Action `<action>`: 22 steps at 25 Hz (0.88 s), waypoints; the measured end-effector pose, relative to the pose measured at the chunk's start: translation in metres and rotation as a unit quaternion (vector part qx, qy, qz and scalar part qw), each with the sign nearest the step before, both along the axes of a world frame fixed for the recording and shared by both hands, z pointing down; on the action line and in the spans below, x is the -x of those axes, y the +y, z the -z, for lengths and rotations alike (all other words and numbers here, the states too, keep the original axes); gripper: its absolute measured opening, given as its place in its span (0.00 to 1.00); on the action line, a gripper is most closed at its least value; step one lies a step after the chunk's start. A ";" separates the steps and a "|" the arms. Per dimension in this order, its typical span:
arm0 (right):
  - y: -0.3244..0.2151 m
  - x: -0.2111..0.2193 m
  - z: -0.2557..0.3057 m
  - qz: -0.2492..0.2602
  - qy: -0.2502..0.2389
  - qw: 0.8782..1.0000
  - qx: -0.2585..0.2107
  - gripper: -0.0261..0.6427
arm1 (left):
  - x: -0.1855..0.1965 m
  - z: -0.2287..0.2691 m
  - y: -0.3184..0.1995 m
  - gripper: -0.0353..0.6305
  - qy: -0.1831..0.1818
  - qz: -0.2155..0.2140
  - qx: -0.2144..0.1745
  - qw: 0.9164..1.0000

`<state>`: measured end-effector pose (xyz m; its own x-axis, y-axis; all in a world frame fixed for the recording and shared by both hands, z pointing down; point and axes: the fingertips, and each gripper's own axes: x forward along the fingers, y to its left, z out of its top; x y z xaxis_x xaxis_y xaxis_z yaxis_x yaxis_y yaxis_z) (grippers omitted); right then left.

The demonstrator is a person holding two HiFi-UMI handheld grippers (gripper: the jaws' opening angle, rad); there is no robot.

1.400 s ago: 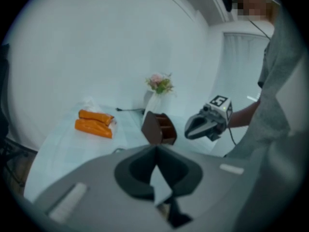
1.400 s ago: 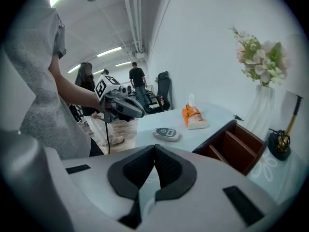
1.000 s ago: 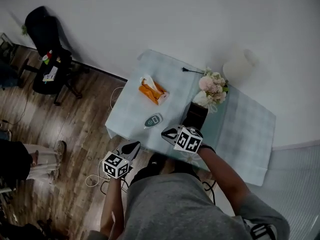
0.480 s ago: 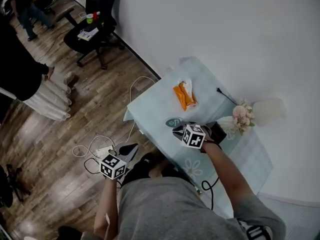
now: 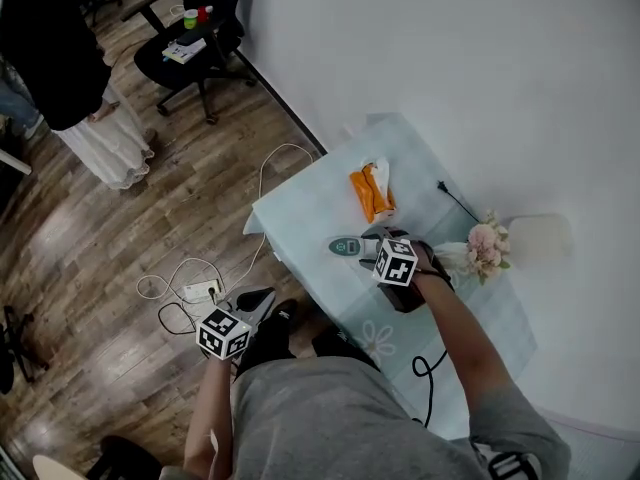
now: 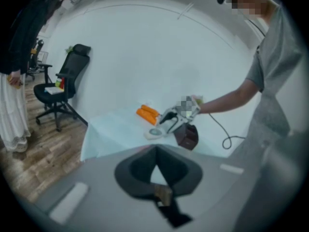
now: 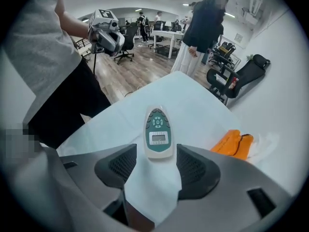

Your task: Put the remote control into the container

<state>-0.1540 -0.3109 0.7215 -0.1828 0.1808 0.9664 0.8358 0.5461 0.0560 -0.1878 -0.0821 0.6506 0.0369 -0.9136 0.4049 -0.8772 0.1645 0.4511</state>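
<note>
The white and green remote control point(image 7: 158, 129) lies face up on the pale tablecloth point(image 5: 310, 208). My right gripper point(image 7: 157, 154) straddles its near end. Its jaws are opening, and the pads stand clear of the remote's sides. In the head view, the right gripper point(image 5: 368, 248) reaches over the remote point(image 5: 344, 246). The dark brown container point(image 5: 408, 296) stands just behind it, partly hidden by my hand. My left gripper point(image 5: 257, 302) hangs low beyond the table's edge, over the wooden floor. It is shut and holds nothing.
An orange tissue pack point(image 5: 371, 190) lies beyond the remote. Pink flowers point(image 5: 485, 244) and a white object point(image 5: 540, 234) stand at the far side. A cable point(image 5: 200, 273) trails on the floor. An office chair point(image 5: 190, 43) and a standing person point(image 5: 75, 78) are further off.
My right gripper has moved from beside the container to the remote, and its jaws have parted. The head view has swung round. My left gripper stays low off the table.
</note>
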 end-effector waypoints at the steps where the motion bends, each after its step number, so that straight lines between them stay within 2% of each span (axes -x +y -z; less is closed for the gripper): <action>1: -0.002 0.000 -0.005 0.008 0.003 1.000 -0.005 0.41 | -0.001 0.001 -0.003 0.05 -0.001 -0.001 0.001 1.000; 5: -0.005 -0.003 -0.024 0.040 0.018 0.999 -0.016 0.44 | -0.003 0.002 -0.005 0.05 -0.003 0.000 0.008 1.000; 11: -0.007 0.004 -0.039 0.057 0.013 0.998 -0.011 0.44 | 0.000 -0.003 0.001 0.05 0.000 0.011 0.022 1.000; 16: -0.007 0.005 -0.039 0.053 0.025 0.998 0.010 0.44 | 0.000 -0.006 0.005 0.05 0.005 0.019 0.027 0.999; 22: -0.005 0.003 -0.041 0.045 0.041 0.998 0.024 0.43 | -0.004 -0.006 -0.005 0.05 0.005 0.006 0.028 1.000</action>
<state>-0.1567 -0.3157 0.7620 -0.0843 0.2388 0.9674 0.8825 0.4688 -0.0388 -0.1840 -0.0871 0.6569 0.0304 -0.8901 0.4548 -0.8706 0.2000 0.4496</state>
